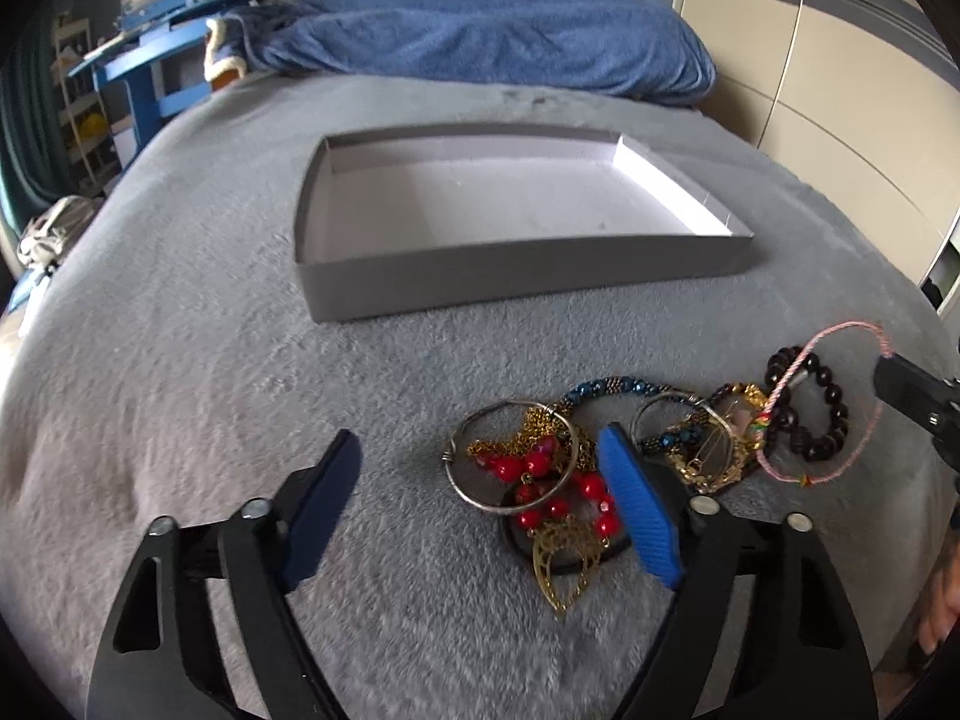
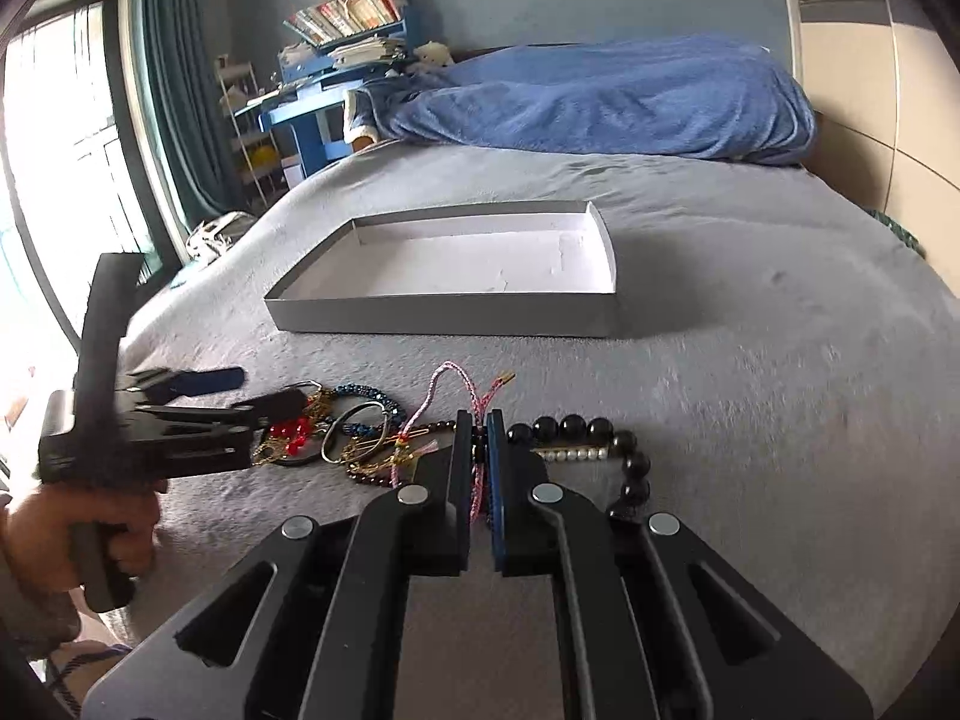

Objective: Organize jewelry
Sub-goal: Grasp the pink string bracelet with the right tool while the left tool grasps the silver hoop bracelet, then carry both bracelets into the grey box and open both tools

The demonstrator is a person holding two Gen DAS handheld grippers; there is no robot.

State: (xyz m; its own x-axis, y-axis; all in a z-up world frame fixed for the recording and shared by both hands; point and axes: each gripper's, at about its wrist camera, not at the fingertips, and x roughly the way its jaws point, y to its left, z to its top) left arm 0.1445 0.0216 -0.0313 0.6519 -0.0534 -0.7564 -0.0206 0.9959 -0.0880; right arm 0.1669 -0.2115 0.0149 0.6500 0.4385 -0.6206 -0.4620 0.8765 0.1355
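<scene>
A grey fleece blanket [image 1: 180, 360] covers a bed, with a rumpled blue duvet [image 1: 480, 36] at the far end and a blue desk [image 1: 144, 60] stacked with books and papers beyond it; no title or label there can be read. From the left wrist, a shallow grey box [image 1: 516, 276] with a white inside sits open on the blanket. Nearer lies the jewelry pile [image 1: 600, 456]: a silver bangle [image 1: 462, 468], red beads [image 1: 540, 474] on gold chain, a gold filigree pendant [image 1: 564, 570], a blue beaded rope [image 1: 612, 387], and a dark bead bracelet [image 1: 822, 408]. The left tool [image 1: 480, 480] is spread wide, nothing gripped; its right finger stands over the middle of the pile, its left finger over bare blanket, so the bangle and red beads fall between them. At the right edge the right tool [image 1: 888, 372] holds one end of a pink cord bracelet [image 1: 840, 462], whose loop hangs down to the pile.

From the right wrist, the same box [image 2: 444, 318] lies farther up the bed, a window with teal curtains to the left. The right tool [image 2: 479, 450] is pressed together, pinching the pink cord [image 2: 477, 480] between its pads. Large dark beads [image 2: 600, 429] curve just to its right. To the left a hand [image 2: 90, 528] grips the left tool [image 2: 240, 390], its fingers apart over the red beads [image 2: 288, 438] and bangles.
</scene>
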